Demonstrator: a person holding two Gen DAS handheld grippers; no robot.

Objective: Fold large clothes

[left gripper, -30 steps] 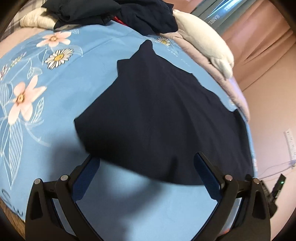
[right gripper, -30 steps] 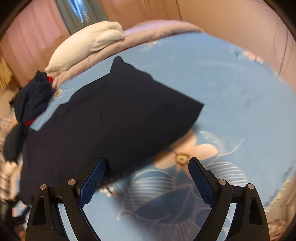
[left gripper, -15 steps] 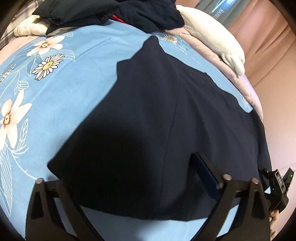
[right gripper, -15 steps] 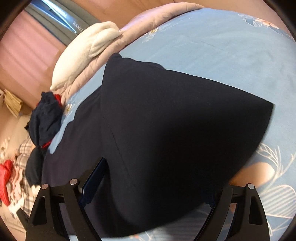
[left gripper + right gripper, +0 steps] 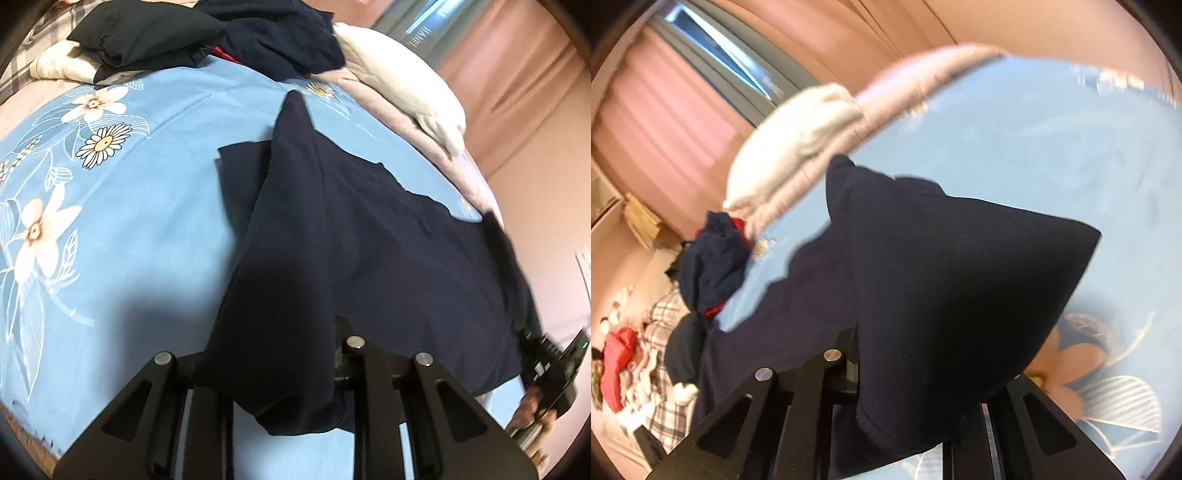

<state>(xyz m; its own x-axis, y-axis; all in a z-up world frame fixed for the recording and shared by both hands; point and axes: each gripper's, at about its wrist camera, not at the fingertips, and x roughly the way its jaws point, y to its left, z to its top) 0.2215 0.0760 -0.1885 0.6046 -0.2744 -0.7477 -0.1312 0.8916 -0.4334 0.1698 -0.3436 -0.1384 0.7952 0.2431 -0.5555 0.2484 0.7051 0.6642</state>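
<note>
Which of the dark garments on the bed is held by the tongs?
The navy garment spread on the blue sheet; the other dark clothes lie heaped, untouched.

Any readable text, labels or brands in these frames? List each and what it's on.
White lettering on the grey window frame: seen upside down, too blurred to read with confidence.
Strip on the wall: marks too small to read.
Window frame in the right wrist view: lettering blurred, unreadable.
Dark garment, floral bedsheet: no text.

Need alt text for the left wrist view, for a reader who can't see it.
The left hand-held gripper pinches a lifted edge of a dark navy garment spread on a blue floral bedsheet. A pile of dark clothes and a white pillow lie beyond.
</note>
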